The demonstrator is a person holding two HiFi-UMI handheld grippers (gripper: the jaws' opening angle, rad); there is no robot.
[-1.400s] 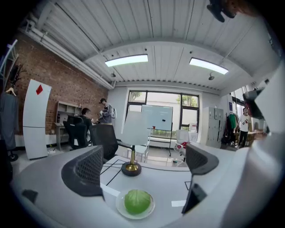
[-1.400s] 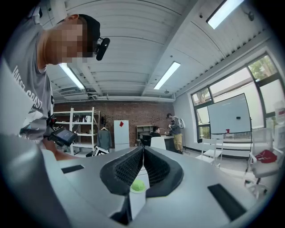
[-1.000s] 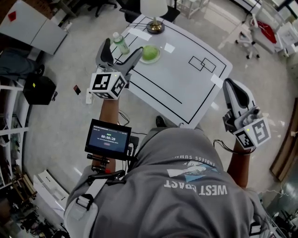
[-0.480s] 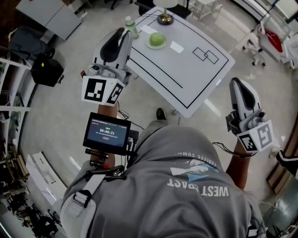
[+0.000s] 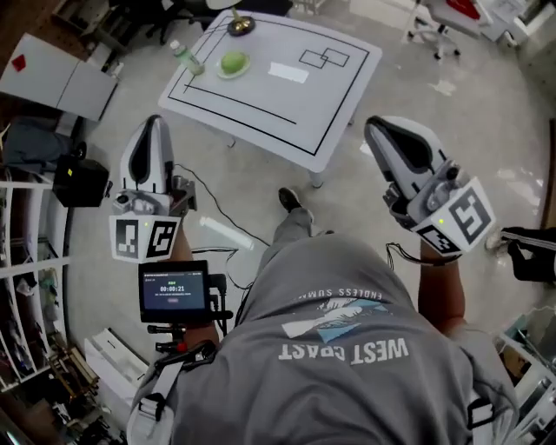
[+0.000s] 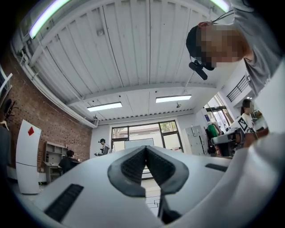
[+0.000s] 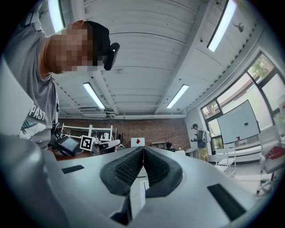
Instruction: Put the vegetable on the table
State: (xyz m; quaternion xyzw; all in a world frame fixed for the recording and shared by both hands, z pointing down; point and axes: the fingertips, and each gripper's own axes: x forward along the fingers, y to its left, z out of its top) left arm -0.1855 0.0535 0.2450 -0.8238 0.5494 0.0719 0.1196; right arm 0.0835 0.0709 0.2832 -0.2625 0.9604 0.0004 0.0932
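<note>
A green round vegetable (image 5: 233, 62) lies on a green plate on the white table (image 5: 330, 104) at the top of the head view. Both grippers hover over the floor, well short of the table. My left gripper (image 5: 155, 121) is shut and empty; its jaws have just been closing with nothing between them. In the left gripper view the left gripper (image 6: 145, 149) has its pads pressed together, aimed slightly upward at the room. My right gripper (image 5: 374, 129) is also shut and empty, and the right gripper view shows the right gripper (image 7: 143, 149) with its pads meeting.
A plastic bottle (image 5: 186, 59) and a lamp base (image 5: 241, 24) stand on the table's far left. A black case (image 5: 80, 181) and a white cabinet (image 5: 56, 65) sit at the left. A small screen (image 5: 176, 289) hangs at my chest. Cables trail across the floor (image 5: 221, 222).
The left jaws went from wide open to shut. Both grippers drew back from the table's edge, and the table now lies farther off at the top of the view.
</note>
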